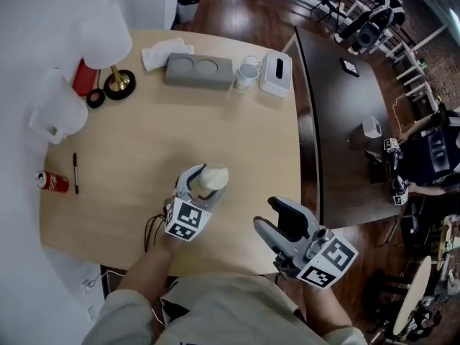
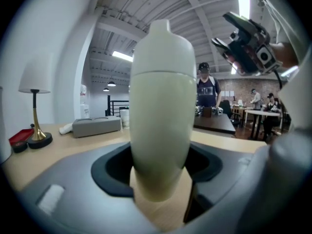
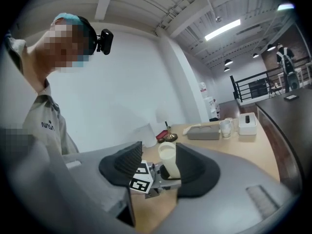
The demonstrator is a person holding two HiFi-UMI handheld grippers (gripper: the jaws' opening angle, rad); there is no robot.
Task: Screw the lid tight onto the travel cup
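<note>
left gripper (image 1: 201, 187): clamped on the travel cup (image 2: 161, 111), with the dark pads (image 2: 109, 167) pressed against its lower body from both sides
travel cup: stood upright on the wooden table (image 1: 144, 135), cream in colour, enclosed by the left gripper's jaws
lid (image 2: 163, 48): seated on top of the travel cup, with a seam seen where the two meet (how tightly it is screwed on cannot be told)
right gripper (image 1: 264, 213): held to the right of the travel cup and apart from it, with the jaws spread and nothing gripped; through the gap, the cup is sighted at a distance in the right gripper view
pen (image 1: 75, 172): laid flat to the left of the travel cup, well apart from it
red can (image 1: 53, 182): laid on its side further left of the travel cup than the pen
grey tray (image 1: 199, 70): set well beyond the travel cup, with two round recesses shown in its top
white mug (image 1: 246, 75): placed beyond the travel cup and slightly to its right
tissue box (image 1: 276, 74): placed beyond the travel cup, further right than the mug
lamp (image 1: 108, 49): stood beyond the travel cup and to its left, with a brass stem and a white shade
dark table (image 1: 345, 121): seen to the right of the travel cup, well apart
</note>
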